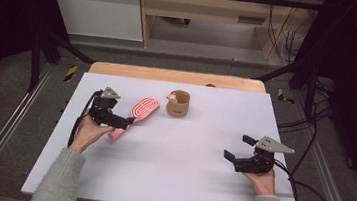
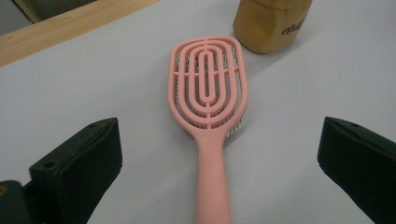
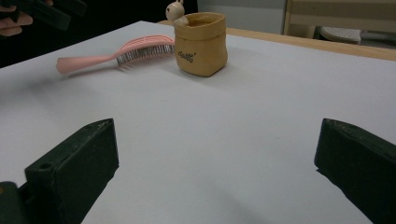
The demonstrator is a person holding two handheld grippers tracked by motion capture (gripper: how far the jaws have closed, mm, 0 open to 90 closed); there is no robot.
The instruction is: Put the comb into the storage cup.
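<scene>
Left gripper [image 1: 123, 122] hangs over the pink hairbrush [image 1: 140, 112], jaws spread wide to either side of its handle, whose end is cut off in the left gripper view. Ribbed oval head, dark bristles underneath, smooth plastic. It lies on the white table [image 1: 173, 175], just beside a tan pouch [image 1: 178, 104]. Right gripper [image 1: 239, 148] gapes wide too, well apart.

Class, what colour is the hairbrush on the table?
Pink, the hairbrush; clearest in the left gripper view.

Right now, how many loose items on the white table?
2: a pink hairbrush lying between the left hand-held gripper's open jaws, and a tan pouch just beyond its head. Nothing looks hidden.
</scene>
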